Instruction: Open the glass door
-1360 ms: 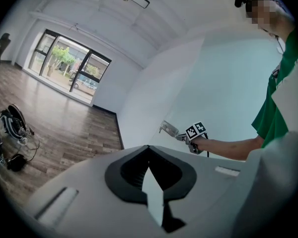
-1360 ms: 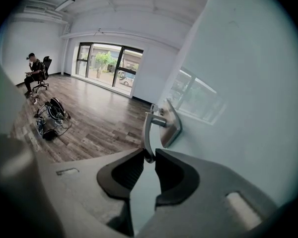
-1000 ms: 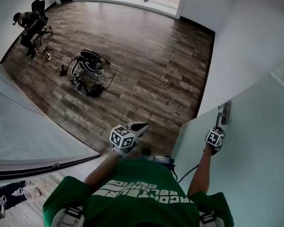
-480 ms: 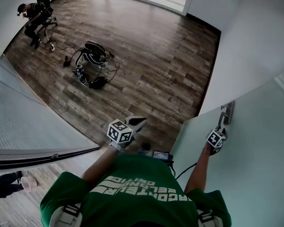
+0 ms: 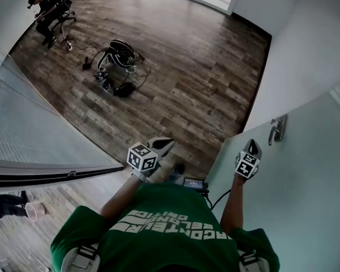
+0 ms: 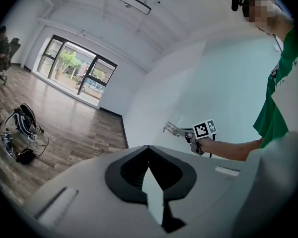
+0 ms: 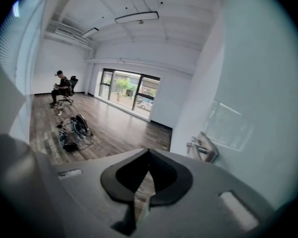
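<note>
Head view: frosted glass door [image 5: 306,208] fills the lower right. Its lever handle [image 5: 277,130] sits near the door's far edge, close to the white wall [image 5: 306,50]. Right gripper [image 5: 253,147] is stretched out toward the door (marker cube facing the camera). Its tip is near the handle but apart from it, no contact. Left gripper [image 5: 163,145] is held in front of the green shirt [image 5: 158,225], over the wood floor [image 5: 181,78], well apart from door and handle

Right gripper view: jaws closed, tips meeting, nothing between them. Handle and its plate sit off to the right of the jaws, not in line with them. Door surface takes up the whole right side

Left gripper view: jaws closed as well, empty. It looks across at the door, with the right gripper and the outstretched forearm in front of the glass

Rest of the room: pile of gear and cables [image 5: 118,61] on the floor mid-room, seated person [image 5: 45,7] on an office chair in the far left corner, large window [image 7: 131,90] at the far end
</note>
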Motion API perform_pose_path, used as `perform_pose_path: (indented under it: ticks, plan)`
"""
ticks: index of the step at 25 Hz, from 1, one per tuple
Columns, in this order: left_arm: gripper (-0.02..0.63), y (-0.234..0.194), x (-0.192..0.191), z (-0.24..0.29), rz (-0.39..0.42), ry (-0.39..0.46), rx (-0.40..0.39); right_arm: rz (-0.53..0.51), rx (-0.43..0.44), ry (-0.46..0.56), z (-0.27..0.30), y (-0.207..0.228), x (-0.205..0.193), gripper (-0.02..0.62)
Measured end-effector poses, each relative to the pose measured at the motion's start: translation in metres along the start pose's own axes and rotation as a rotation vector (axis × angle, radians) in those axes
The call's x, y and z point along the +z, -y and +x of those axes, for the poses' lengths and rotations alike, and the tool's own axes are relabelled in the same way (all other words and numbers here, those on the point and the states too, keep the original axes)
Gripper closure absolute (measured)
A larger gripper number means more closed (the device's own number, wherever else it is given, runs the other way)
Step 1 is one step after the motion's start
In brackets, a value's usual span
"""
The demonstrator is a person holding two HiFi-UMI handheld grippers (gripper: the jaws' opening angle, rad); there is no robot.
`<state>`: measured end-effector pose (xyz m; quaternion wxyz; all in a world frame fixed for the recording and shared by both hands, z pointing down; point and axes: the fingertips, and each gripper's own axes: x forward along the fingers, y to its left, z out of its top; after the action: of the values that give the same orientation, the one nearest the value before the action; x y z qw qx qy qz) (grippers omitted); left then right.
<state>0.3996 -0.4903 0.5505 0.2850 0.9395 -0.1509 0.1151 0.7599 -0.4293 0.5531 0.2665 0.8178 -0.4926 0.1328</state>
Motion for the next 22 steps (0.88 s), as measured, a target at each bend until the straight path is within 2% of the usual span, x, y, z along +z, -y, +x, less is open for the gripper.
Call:
perform_pose_path:
  ticks: [2,5,12,18,22]
  plan:
    - [0.592,0.003,-0.012,-0.021,0.009,-0.006,-0.014,-0.039,0.076,0.028,-0.021,-0.039,0.001,0.603]
    - [0.592,0.012,-0.030,-0.059,0.023,-0.011,-0.036,-0.087,0.145,0.057,-0.059,-0.091,0.002,0.603]
    - [0.594,0.017,-0.073,-0.148,0.003,-0.009,-0.017,-0.098,0.288,0.116,-0.153,-0.189,-0.010,0.603]
    - [0.594,0.039,-0.102,-0.189,0.017,-0.032,-0.050,-0.138,0.384,0.170,-0.229,-0.243,-0.026,0.603]
    - [0.594,0.064,-0.122,-0.198,0.045,-0.053,-0.090,-0.149,0.412,0.184,-0.269,-0.251,-0.045,0.603]
